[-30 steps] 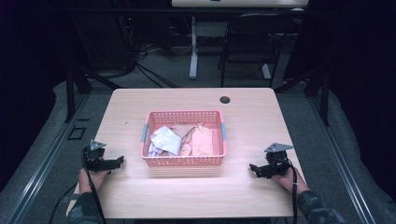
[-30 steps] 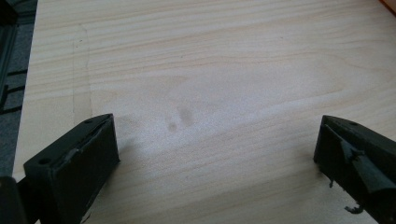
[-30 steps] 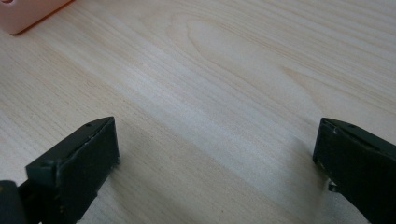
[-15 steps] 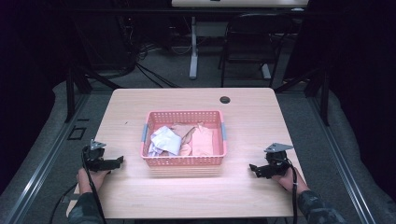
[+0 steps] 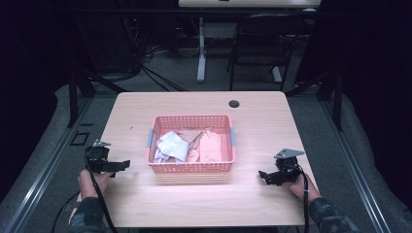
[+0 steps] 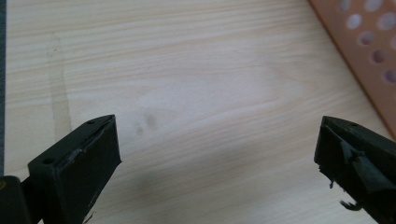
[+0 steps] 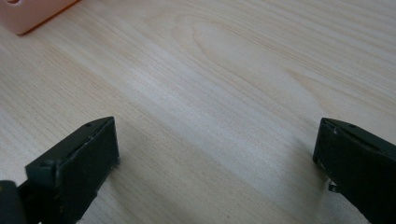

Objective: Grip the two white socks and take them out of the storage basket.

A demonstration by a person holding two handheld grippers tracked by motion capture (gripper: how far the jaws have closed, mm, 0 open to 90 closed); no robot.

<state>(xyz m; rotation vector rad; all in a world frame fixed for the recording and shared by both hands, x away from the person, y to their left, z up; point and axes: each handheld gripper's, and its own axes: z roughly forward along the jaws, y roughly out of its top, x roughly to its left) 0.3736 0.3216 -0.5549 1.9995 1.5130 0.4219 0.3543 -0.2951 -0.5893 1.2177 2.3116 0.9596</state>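
— What are you doing right now?

— I am getting ready. My left tongs (image 5: 121, 165) sit low over the desk (image 5: 252, 116), to the left of the pink basket (image 5: 192, 167). My right tongs (image 5: 265, 175) sit low on the other side of it. Both point in at the basket.

— Are they holding anything?

— No. Both are wide open, with bare wood between the jaws. In the left gripper view (image 6: 217, 158) I see a corner of the basket's wall with its round holes. In the right gripper view (image 7: 217, 154) just a pink corner peeks in at the top.

— Where are the clothes?

— They are in the basket, in the middle of the desk. A white cloth (image 5: 171, 145) lies crumpled on the left side. A peach cloth (image 5: 211, 145) lies on the right side, touching it in the middle. Nothing has come out yet, I think.

— So what comes next?

— I think I have to lift one pair of tongs up over the basket's rim, go down on one cloth, and squeeze a fold of it. The white one is nearest my left tongs. I should pinch only that cloth, not both, and not bump the basket.
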